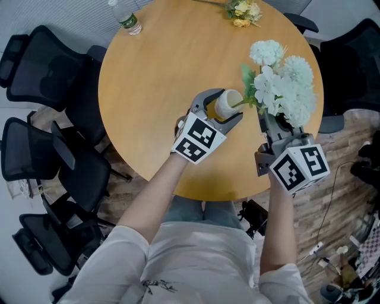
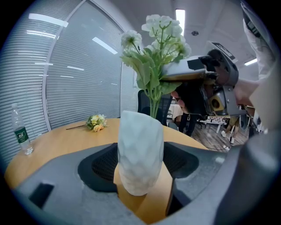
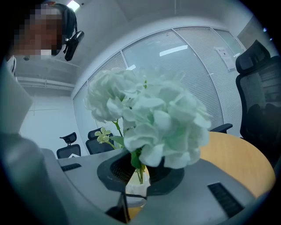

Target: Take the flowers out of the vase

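Observation:
The white faceted vase (image 1: 227, 104) (image 2: 139, 154) stands on the round wooden table (image 1: 154, 89), and my left gripper (image 1: 221, 113) (image 2: 141, 165) is shut on its sides. A bunch of white flowers (image 1: 284, 89) (image 2: 156, 48) (image 3: 149, 116) leans out to the right above the vase. Its green stems (image 2: 153, 103) still reach into the vase's mouth. My right gripper (image 1: 270, 123) (image 3: 139, 169) is shut on the stems just under the blooms, which hide its fingertips in the head view. In the right gripper view the vase (image 3: 136, 186) shows below the jaws.
A small yellow bouquet (image 1: 243, 12) (image 2: 96, 122) lies at the table's far edge. A water bottle (image 1: 126, 19) (image 2: 20, 134) stands at the far left edge. Black office chairs (image 1: 41, 65) ring the table on the left, and cables lie on the floor at the right.

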The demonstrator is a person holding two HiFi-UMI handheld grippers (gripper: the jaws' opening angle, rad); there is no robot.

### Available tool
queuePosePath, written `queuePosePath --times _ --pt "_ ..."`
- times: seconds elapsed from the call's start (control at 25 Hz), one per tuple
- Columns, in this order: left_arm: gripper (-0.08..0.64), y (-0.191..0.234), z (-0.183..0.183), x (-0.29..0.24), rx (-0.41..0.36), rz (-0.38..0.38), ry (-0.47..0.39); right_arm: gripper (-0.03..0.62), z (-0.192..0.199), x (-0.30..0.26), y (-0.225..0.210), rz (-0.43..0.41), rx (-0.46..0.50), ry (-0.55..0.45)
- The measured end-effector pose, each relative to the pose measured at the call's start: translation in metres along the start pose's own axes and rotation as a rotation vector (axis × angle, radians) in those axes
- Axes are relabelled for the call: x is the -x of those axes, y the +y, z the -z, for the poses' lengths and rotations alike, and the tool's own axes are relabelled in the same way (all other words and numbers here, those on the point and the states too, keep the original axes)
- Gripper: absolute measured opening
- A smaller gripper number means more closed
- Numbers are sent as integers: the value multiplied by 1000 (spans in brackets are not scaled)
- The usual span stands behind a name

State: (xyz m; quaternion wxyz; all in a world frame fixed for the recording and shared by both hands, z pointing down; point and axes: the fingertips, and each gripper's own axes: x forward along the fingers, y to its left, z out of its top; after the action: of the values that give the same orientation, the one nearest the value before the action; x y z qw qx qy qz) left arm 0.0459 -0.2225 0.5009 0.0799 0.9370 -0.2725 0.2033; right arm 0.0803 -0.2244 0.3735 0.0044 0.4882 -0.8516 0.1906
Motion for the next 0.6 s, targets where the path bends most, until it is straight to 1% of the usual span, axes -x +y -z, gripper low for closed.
queuePosePath --times 0.2,0.6 --pt "324 -5 -10 -4 -2 0 2 49 -14 11 -6 4 2 -11" --pt "324 1 -2 0 6 -1 6 49 -18 11 0 8 10 -22"
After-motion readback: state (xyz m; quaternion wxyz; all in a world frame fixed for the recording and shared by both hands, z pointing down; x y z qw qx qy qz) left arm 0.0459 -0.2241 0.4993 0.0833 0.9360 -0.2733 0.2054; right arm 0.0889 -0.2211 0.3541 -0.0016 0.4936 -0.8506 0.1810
